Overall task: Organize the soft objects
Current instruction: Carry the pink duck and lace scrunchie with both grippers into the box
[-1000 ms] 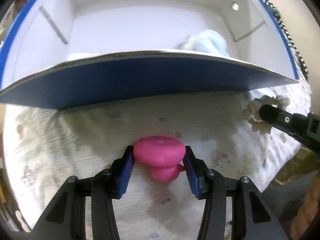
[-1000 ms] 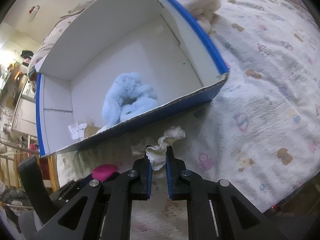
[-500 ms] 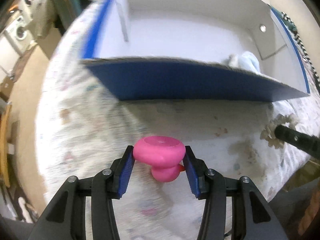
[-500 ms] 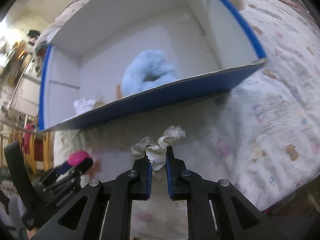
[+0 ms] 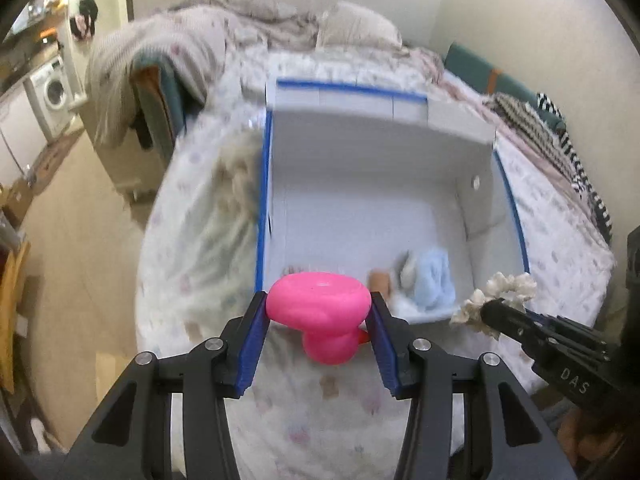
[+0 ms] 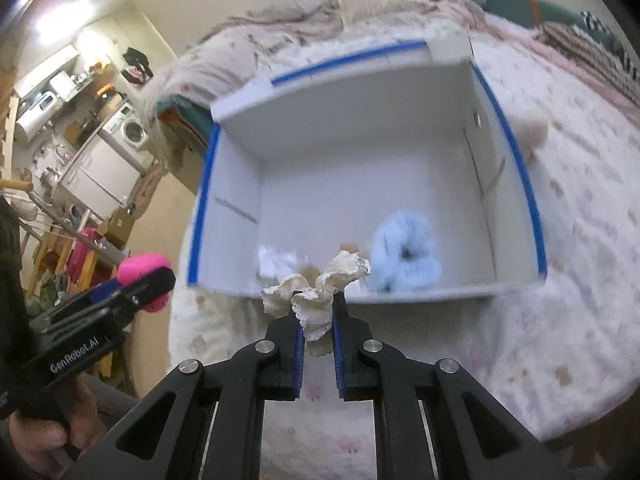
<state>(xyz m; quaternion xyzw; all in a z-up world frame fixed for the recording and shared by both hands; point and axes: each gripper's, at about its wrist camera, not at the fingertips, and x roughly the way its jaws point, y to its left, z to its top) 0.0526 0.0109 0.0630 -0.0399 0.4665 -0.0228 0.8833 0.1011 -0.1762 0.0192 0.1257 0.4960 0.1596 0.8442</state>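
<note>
My left gripper (image 5: 318, 312) is shut on a pink soft toy (image 5: 320, 312), held above the near edge of a white box with blue rims (image 5: 360, 184). My right gripper (image 6: 316, 312) is shut on a cream frilly scrunchie (image 6: 320, 288), also held above the near wall of the box (image 6: 360, 152). A light blue fluffy item (image 6: 404, 252) lies inside the box near its front wall; it also shows in the left wrist view (image 5: 434, 284). The right gripper with the scrunchie (image 5: 496, 292) shows at the right of the left wrist view; the left gripper with the pink toy (image 6: 144, 268) shows at the left of the right wrist view.
The box sits on a bed with a patterned sheet (image 5: 200, 264). White bits (image 6: 276, 260) and a small tan thing (image 5: 378, 280) lie in the box. A beige fluffy item (image 5: 240, 176) lies left of the box. Piled bedding (image 5: 280, 28) is behind; floor and a washing machine (image 5: 56, 92) are at left.
Both grippers have risen well above the bed with their loads, so the views now look down into the open box instead of at its blue front wall.
</note>
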